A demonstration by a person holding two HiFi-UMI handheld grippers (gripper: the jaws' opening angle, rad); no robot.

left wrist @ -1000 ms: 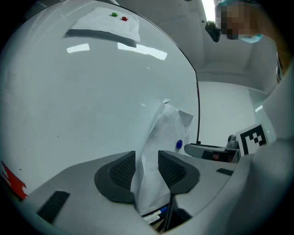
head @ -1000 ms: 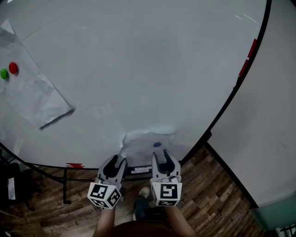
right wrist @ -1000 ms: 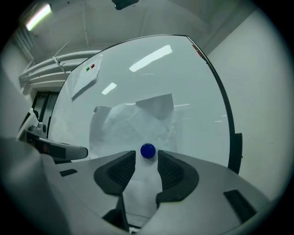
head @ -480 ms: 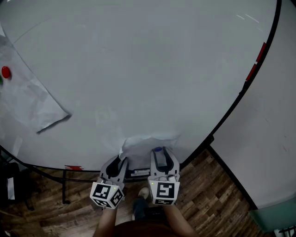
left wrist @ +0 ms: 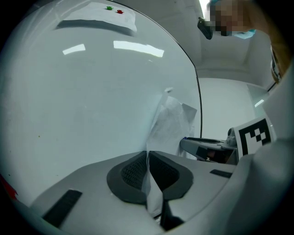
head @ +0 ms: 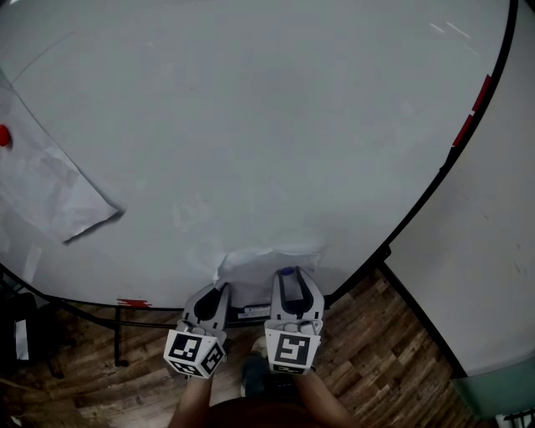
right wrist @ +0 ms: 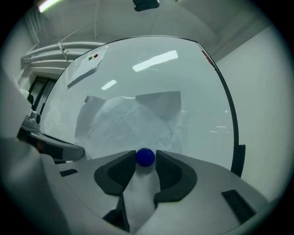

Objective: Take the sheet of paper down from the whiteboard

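Whiteboard [head: 251,125]: large, white, dark-framed; upright ahead of both grippers, filling most of the head view.
Sheet of paper [head: 266,257]: crumpled, low on the whiteboard at about mid-width, just ahead of both grippers; left edge lifted off the board and folded outward.
Left gripper [left wrist: 148,155]: level, at the sheet's left edge; fingers narrow and closing, with the lifted paper edge pinched between the pads.
Right gripper [right wrist: 145,161]: level, just right of the left gripper, facing the flat of the sheet; fingers wide and closing.
Blue magnet [right wrist: 145,156]: round, on the sheet near its lower edge, between the right fingertips and just beside both pads; contact with the pads not determinable.
Second sheet [head: 50,188]: creased, on the far left of the whiteboard, well apart from the grippers; lower corner curling off the board.
Red magnet [head: 3,135]: on the second sheet, at the left border of the head view.
Green magnet [left wrist: 109,8]: just beside the red one, seen from the left gripper view.
Floor [head: 376,351]: wooden planks, below the board's lower edge.
Wall [head: 493,251]: plain and light, right of the whiteboard.
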